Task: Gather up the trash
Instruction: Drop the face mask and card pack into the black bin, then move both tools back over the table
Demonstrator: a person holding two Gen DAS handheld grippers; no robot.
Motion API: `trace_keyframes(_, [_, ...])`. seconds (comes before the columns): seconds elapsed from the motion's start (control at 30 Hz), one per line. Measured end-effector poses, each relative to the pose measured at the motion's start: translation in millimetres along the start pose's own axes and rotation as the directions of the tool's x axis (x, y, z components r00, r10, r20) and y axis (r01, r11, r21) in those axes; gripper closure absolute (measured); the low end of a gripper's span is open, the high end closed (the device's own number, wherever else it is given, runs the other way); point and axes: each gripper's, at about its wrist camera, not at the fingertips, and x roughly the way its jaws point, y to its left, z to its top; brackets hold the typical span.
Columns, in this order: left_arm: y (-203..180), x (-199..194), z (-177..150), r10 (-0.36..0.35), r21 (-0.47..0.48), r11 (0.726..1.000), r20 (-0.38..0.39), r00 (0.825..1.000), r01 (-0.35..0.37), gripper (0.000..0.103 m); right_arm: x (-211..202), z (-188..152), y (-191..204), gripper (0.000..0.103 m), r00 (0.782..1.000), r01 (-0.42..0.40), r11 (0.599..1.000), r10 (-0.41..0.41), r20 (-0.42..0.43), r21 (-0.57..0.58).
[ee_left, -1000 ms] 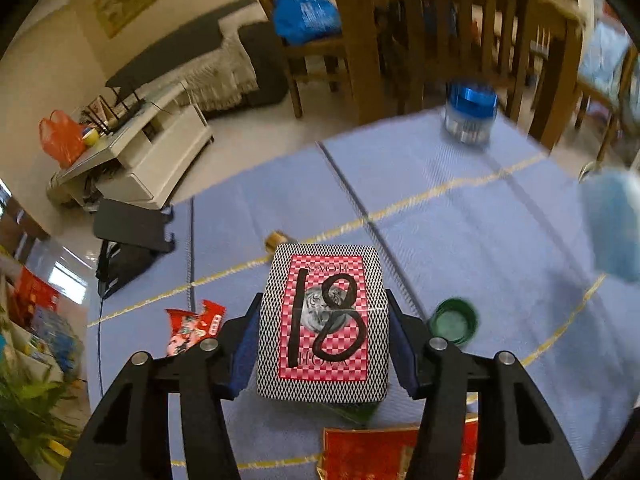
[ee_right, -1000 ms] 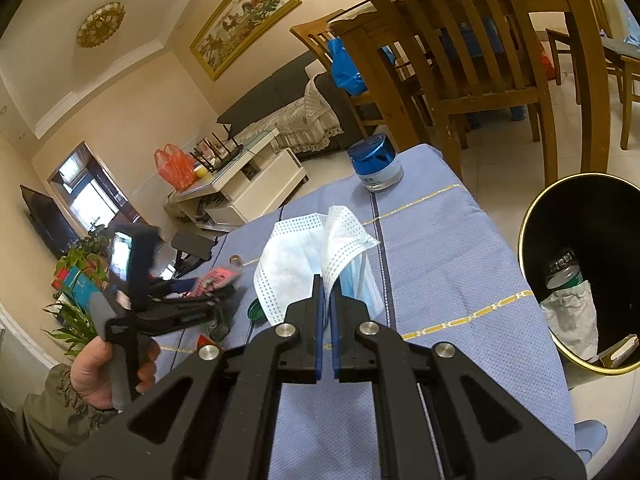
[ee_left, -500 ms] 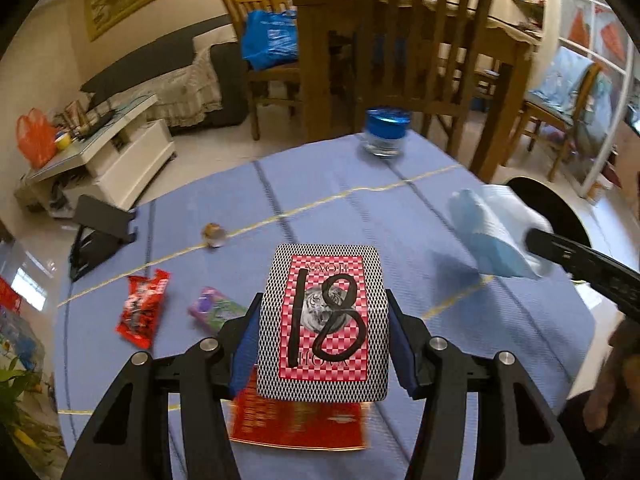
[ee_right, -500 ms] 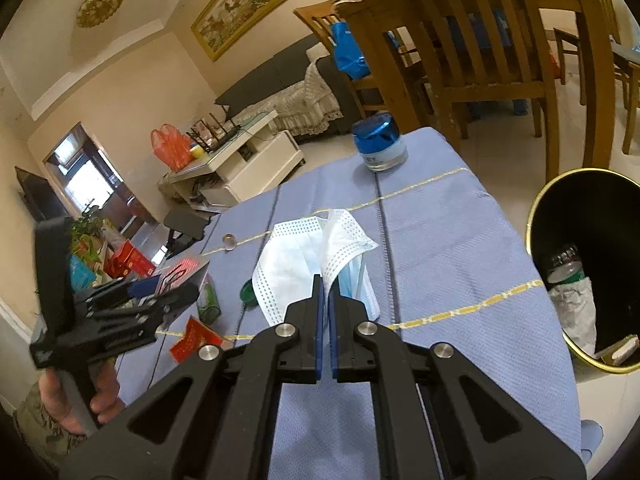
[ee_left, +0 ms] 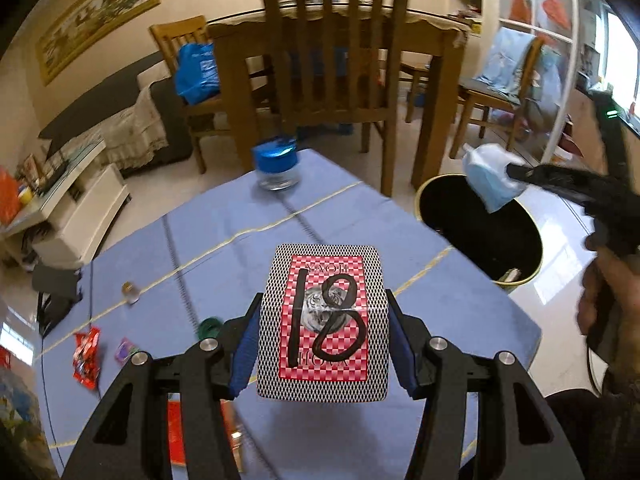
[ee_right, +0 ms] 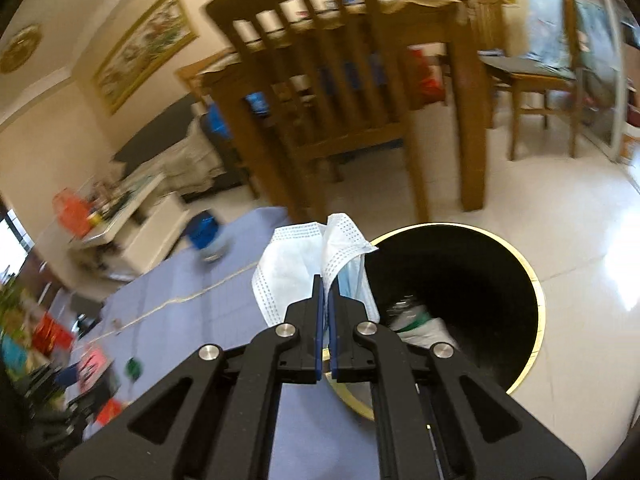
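My left gripper (ee_left: 322, 316) is shut on a red-and-white checkered card box (ee_left: 323, 322) marked 18, held above the blue tablecloth (ee_left: 224, 240). My right gripper (ee_right: 327, 292) is shut on a crumpled white and blue face mask (ee_right: 296, 264), which hangs at the near rim of the black gold-rimmed trash bin (ee_right: 532, 280). In the left wrist view the face mask (ee_left: 490, 178) and the right gripper (ee_left: 512, 170) hang over the trash bin (ee_left: 528, 236) off the table's right edge. The bin holds a bottle and crumpled paper (ee_right: 416, 320).
On the cloth lie a red snack wrapper (ee_left: 86, 354), a purple wrapper (ee_left: 126, 350), a green cap (ee_left: 210, 326), a small gold ball (ee_left: 130, 290) and a red packet (ee_left: 178, 432). A blue-lidded jar (ee_left: 276, 166) stands at the far edge. Wooden chairs (ee_left: 332, 60) stand behind the table.
The right gripper has swung the mask rightward from over the table to the bin. The left gripper with the card box has turned right too, bringing the bin into its view.
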Motion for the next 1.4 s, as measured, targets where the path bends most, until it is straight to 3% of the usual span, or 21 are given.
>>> trace_keyframes(0.03, [-6.9, 3.1, 2.3, -0.003, 0.011, 1.000, -0.002, 1.000, 0.003, 0.049, 7.2, -2.4, -7.1, 0.097, 1.000, 0.029, 1.000, -0.029, -0.008, 0.006])
trace_keyframes(0.07, [-12.2, 5.3, 3.6, -0.006, 0.021, 1.000, -0.004, 1.000, 0.006, 0.049, 17.4, -8.3, -17.1, 0.086, 0.997, 0.081, 0.997, -0.080, -0.015, 0.021])
trace_keyframes(0.1, [-18.9, 8.5, 6.5, -0.008, 0.037, 0.999, -0.005, 1.000, 0.008, 0.049, 25.9, -12.8, -24.7, 0.057, 0.995, 0.094, 0.995, -0.092, -0.038, 0.042])
trace_keyframes(0.13, [-23.3, 10.1, 7.9, -0.008, 0.046, 0.999, -0.005, 1.000, 0.008, 0.049, 29.8, -14.3, -30.5, 0.046, 0.995, 0.089, 0.994, -0.085, -0.056, 0.064])
trace_keyframes(0.17, [-31.0, 13.4, 10.4, -0.011, 0.061, 0.998, -0.007, 1.000, 0.012, 0.049, 29.6, -14.4, -37.6, 0.043, 0.996, 0.075, 0.992, -0.070, -0.052, 0.102])
trace_keyframes(0.23, [-43.7, 21.7, 17.0, -0.023, 0.080, 0.996, -0.013, 1.000, 0.024, 0.049, 17.4, -8.8, -44.5, 0.033, 0.996, 0.081, 0.987, -0.084, 0.012, 0.136])
trace_keyframes(0.3, [-56.1, 26.8, 21.1, -0.032, 0.098, 0.995, -0.013, 0.999, 0.033, 0.049, -5.3, -3.9, -53.7, 0.006, 0.983, 0.116, 0.975, -0.141, 0.121, 0.192])
trace_keyframes(0.43, [-88.0, 45.9, 39.8, -0.070, 0.137, 0.988, -0.020, 0.997, 0.072, 0.049, -38.2, -5.1, -86.7, 0.005, 0.957, 0.073, 0.933, -0.165, 0.239, 0.353])
trace_keyframes(0.53, [-116.6, 68.9, 63.2, -0.126, 0.151, 0.980, -0.044, 0.991, 0.132, 0.049, -45.9, -10.6, -116.7, 0.005, 0.948, 0.049, 0.881, -0.190, 0.257, 0.470])
trace_keyframes(0.7, [-149.3, 100.9, 94.0, -0.162, 0.149, 0.974, -0.077, 0.984, 0.172, 0.048, -61.4, -24.6, -155.8, 0.005, 0.942, 0.027, 0.821, -0.212, 0.260, 0.570])
trace_keyframes(0.8, [-156.9, 107.7, 100.6, -0.139, 0.147, 0.978, -0.076, 0.987, 0.149, 0.034, -63.8, -26.6, -163.1, 0.005, 0.944, 0.018, 0.812, -0.206, 0.258, 0.584])
trace_keyframes(0.97, [-144.8, 98.6, 88.2, -0.149, 0.127, 0.979, -0.076, 0.986, 0.158, 0.033, -61.4, -25.5, -153.1, 0.005, 0.945, 0.023, 0.830, -0.200, 0.258, 0.557])
trace_keyframes(1.13, [-108.5, 75.8, 59.3, -0.177, 0.048, 0.982, -0.075, 0.981, 0.181, 0.030, -47.3, -18.0, -127.4, 0.005, 0.954, 0.054, 0.867, -0.190, 0.230, 0.495])
trace_keyframes(1.23, [-78.9, 53.3, 27.7, -0.161, 0.006, 0.987, -0.062, 0.985, 0.162, 0.023, -36.2, -12.9, -99.8, 0.005, 0.965, 0.056, 0.909, -0.156, 0.212, 0.413])
trace_keyframes(1.4, [-9.4, 15.3, -29.9, -0.106, -0.091, 0.991, -0.049, 0.993, 0.101, 0.021, -13.0, -10.3, -8.6, 0.005, 0.986, 0.002, 0.993, -0.021, 0.164, 0.116])
